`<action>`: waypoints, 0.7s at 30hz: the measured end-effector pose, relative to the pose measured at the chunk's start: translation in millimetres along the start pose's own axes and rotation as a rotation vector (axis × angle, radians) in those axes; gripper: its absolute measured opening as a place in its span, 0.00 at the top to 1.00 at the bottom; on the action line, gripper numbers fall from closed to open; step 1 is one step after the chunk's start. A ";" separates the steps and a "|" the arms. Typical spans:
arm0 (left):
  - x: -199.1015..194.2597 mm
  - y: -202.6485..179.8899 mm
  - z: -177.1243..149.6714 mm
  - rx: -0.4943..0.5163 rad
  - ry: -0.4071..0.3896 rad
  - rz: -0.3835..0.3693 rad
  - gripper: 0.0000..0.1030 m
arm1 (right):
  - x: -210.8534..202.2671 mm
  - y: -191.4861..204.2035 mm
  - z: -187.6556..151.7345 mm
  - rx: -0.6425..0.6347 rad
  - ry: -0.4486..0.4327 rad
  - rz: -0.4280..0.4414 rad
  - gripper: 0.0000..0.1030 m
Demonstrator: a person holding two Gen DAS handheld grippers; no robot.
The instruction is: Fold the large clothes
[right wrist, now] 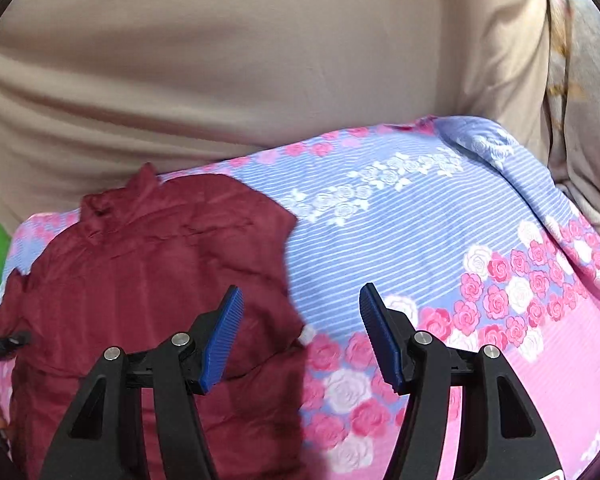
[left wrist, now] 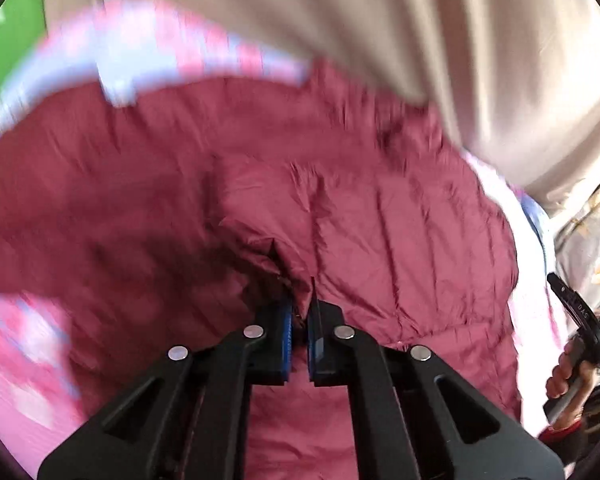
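Observation:
A maroon padded jacket (left wrist: 340, 208) lies on a floral bedsheet and fills the left wrist view. My left gripper (left wrist: 299, 312) is shut on a fold of this jacket and lifts it slightly. In the right wrist view the jacket (right wrist: 152, 264) lies at the left, collar towards the far side. My right gripper (right wrist: 300, 320) is open and empty, hovering above the jacket's right edge and the sheet. The right gripper also shows at the right edge of the left wrist view (left wrist: 580, 320), held in a hand.
The pink and blue rose-patterned bedsheet (right wrist: 440, 240) covers the surface. A beige cloth (right wrist: 240, 60) rises behind it. A green surface (left wrist: 12, 32) shows at the far left. A pale patterned fabric (right wrist: 580, 80) hangs at the right.

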State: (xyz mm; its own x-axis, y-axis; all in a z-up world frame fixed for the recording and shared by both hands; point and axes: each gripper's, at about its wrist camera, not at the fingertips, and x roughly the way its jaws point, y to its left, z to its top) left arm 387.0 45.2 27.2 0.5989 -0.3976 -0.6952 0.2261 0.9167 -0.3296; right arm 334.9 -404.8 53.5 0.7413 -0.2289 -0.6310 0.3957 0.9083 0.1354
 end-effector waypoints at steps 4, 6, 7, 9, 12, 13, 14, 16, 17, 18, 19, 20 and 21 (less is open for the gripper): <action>-20.3 19.0 19.9 -0.003 -0.088 0.070 0.96 | 22.1 -0.4 6.7 0.030 0.023 0.045 0.42; 2.9 25.7 17.2 0.023 -0.038 0.141 0.96 | 34.7 3.3 8.5 0.042 0.044 0.078 0.42; 11.3 26.9 14.2 0.029 -0.017 0.153 0.96 | 42.5 5.7 10.5 0.055 0.057 0.092 0.42; 32.1 30.2 3.8 0.020 0.023 0.170 0.96 | 53.4 11.6 14.2 0.080 0.078 0.127 0.42; 41.2 35.7 -5.3 0.002 0.029 0.158 0.96 | 71.9 20.4 23.5 0.126 0.106 0.169 0.42; 44.2 34.7 -8.2 -0.001 0.030 0.155 0.96 | 76.2 23.0 25.7 0.130 0.115 0.182 0.42; 46.2 33.1 -10.6 0.000 0.029 0.154 0.96 | 82.5 26.5 27.3 0.130 0.131 0.193 0.44; 46.2 29.4 -15.6 0.015 0.022 0.159 0.96 | 94.0 36.7 29.3 0.104 0.160 0.204 0.87; 49.1 29.2 -15.8 0.021 0.021 0.161 0.96 | 94.6 41.8 31.4 0.077 0.165 0.207 0.91; 49.9 27.4 -18.5 0.029 0.020 0.163 0.96 | 90.1 43.5 34.2 0.069 0.140 0.202 0.92; 52.0 28.1 -17.1 0.032 0.020 0.163 0.96 | 80.8 40.3 37.4 0.081 0.075 0.216 0.96; 54.5 27.5 -18.7 0.036 0.020 0.159 0.96 | 79.0 36.6 38.6 0.089 0.043 0.208 0.98; 58.1 26.3 -20.7 0.042 0.022 0.159 0.96 | 85.6 31.8 38.5 0.093 0.048 0.163 0.98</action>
State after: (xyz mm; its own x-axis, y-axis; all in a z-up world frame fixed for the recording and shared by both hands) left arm 411.8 45.4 -35.1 0.6129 -0.2481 -0.7502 0.1619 0.9687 -0.1881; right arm 431.8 -408.9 33.2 0.7740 -0.0623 -0.6301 0.3222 0.8954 0.3074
